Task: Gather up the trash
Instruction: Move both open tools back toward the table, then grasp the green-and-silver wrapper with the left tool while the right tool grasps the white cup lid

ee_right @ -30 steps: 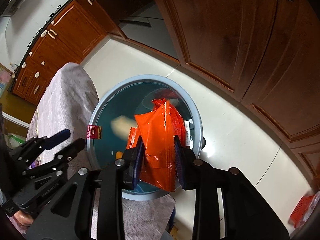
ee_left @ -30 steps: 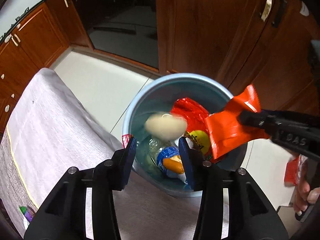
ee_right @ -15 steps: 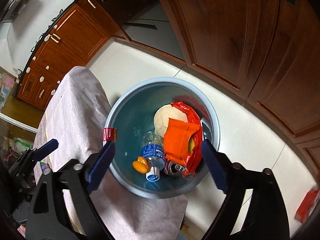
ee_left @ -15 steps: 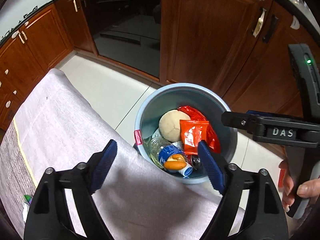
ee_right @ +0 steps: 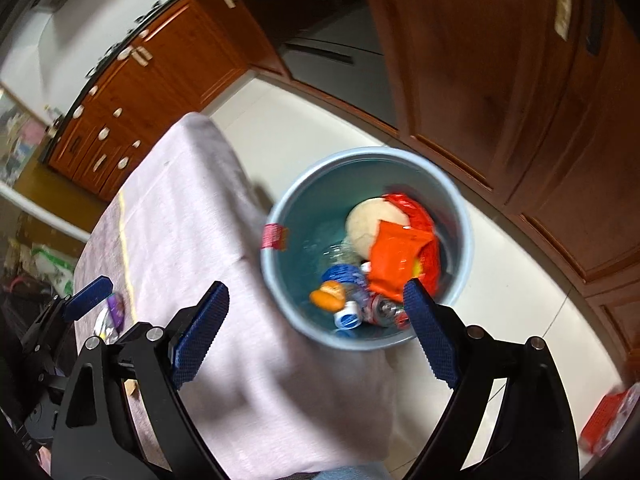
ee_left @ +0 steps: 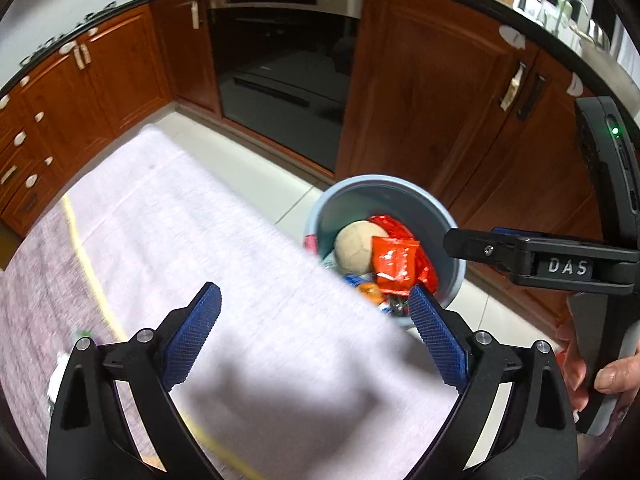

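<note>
Left wrist view: shows the left gripper point(ee_left: 314, 300) spread wide over the pale lilac woven tablecloth point(ee_left: 200, 240), jaws just opened further, nothing between the blue ribbed pads. Finds the round light-blue plastic bin point(ee_left: 384, 179) on the floor just right of centre, at about 3 o'clock, past the cloth's edge. Holds, inside, a beige ball of crumpled stuff point(ee_left: 354, 246) and, touching it on the right, a shiny orange-red foil wrapper point(ee_left: 394, 258). Catches a small blurred scrap on the cloth at 8 o'clock, too smeared to name.

Right wrist view: shows the right gripper point(ee_right: 316, 292) likewise gaping, having just been opening, empty, with the bin seen through the gap at about 4 o'clock. Reveals more of the load: under the wrapper and ball, a clear plastic bottle with a blue label point(ee_right: 344, 276) and a silver drink can point(ee_right: 380, 310) at the bin's near wall. Picks out a small purple wrapper point(ee_right: 114, 308) lying on the cloth at 8 o'clock, near the left gripper's blue tip.

Progress, as a judgement: seems well along, with several pieces already binned and both tongs free. Leaves at least the purple wrapper and whatever lies beside it to fetch; cannot tell what else sits out of frame.
</note>
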Demonstrator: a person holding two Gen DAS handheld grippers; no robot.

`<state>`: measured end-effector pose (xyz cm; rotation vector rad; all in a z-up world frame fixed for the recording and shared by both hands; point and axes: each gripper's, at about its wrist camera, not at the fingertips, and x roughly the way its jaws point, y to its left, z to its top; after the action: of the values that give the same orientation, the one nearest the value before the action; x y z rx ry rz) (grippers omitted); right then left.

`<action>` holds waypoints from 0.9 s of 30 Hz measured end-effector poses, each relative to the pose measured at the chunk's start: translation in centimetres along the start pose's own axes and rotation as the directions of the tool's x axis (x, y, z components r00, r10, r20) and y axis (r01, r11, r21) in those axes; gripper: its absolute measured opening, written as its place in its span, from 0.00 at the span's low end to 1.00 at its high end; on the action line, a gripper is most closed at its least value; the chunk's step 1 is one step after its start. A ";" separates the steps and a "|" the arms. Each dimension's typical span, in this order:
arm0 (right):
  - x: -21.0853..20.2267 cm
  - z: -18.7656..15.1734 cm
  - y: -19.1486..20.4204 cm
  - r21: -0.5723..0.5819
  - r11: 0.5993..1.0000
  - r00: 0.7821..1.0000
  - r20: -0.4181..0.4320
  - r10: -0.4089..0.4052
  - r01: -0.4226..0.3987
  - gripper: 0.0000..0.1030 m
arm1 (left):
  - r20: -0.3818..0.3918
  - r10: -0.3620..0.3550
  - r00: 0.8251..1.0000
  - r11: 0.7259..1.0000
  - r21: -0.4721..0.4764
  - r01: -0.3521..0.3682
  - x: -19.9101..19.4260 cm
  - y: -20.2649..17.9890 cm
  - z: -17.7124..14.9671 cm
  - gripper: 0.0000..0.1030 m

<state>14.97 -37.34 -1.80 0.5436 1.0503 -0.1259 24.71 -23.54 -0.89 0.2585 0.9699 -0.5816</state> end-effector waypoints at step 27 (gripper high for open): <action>4.5 -5.9 23.3 -0.354 0.932 0.989 -0.143 0.025 -0.075 0.82 | -0.090 0.189 0.978 0.926 -0.316 -0.208 -6.8 22.4 -15.1 0.94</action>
<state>20.72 -13.73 0.63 0.2484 1.1593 0.1500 23.99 4.09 -4.61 0.0774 1.0650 -0.2228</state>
